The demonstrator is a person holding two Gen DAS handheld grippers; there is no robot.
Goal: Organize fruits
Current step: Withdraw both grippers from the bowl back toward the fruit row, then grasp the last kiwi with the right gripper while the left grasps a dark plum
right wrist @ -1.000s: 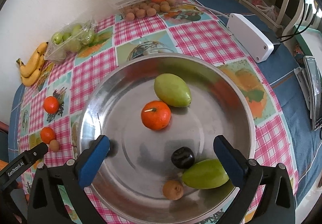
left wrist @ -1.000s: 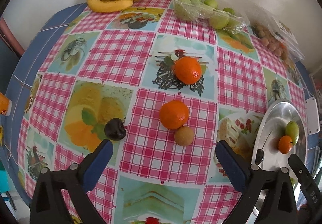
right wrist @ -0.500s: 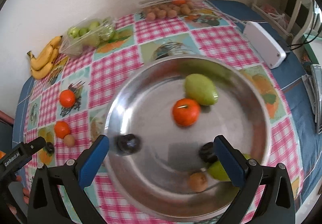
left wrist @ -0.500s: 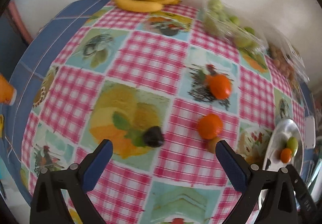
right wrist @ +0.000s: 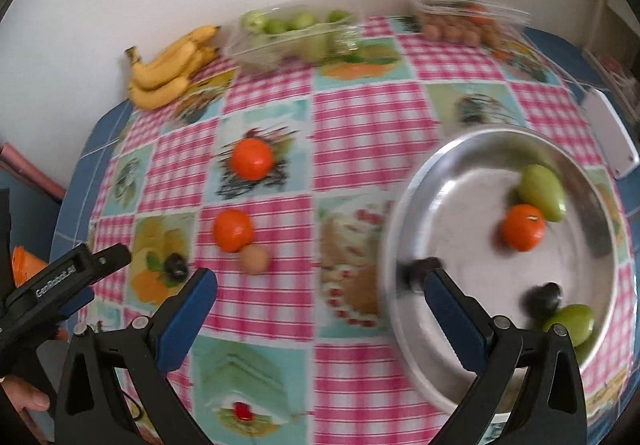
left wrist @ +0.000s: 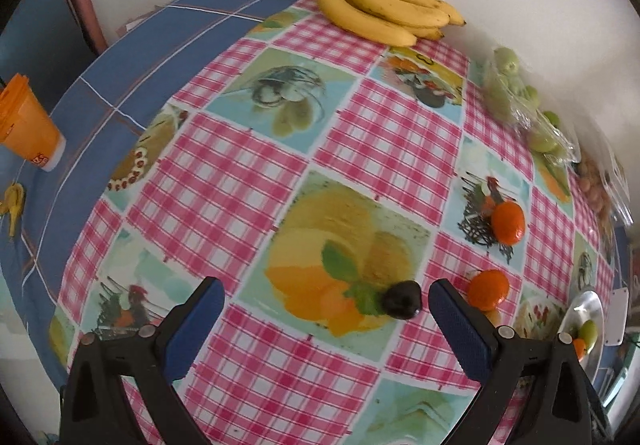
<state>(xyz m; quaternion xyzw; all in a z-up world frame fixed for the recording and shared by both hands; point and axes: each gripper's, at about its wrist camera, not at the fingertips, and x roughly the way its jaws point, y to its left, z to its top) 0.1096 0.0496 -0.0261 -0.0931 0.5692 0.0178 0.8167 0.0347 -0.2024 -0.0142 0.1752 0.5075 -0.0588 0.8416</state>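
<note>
A dark plum [left wrist: 401,300] lies on the checked tablecloth between the tips of my open, empty left gripper [left wrist: 320,303], nearer its right finger. It also shows in the right wrist view [right wrist: 177,265]. Two oranges [left wrist: 488,288] [left wrist: 508,222] and a small brown fruit [right wrist: 254,259] lie to its right. The metal bowl [right wrist: 404,205] holds an orange [right wrist: 522,232], two green mangoes [right wrist: 542,192], and dark plums [right wrist: 543,297]. My right gripper [right wrist: 318,293] is open and empty, above the cloth left of the bowl.
Bananas [left wrist: 384,11] lie at the back by the wall. A bag of green fruit [right wrist: 288,31] and a clear box of small brown fruit [right wrist: 460,21] stand beside them. An orange cup [left wrist: 26,129] stands at far left. A white box [right wrist: 610,139] lies right of the bowl.
My left gripper has swung left and closed in on the dark plum. My right gripper has swung left off the bowl, and a plum has rolled inside the bowl.
</note>
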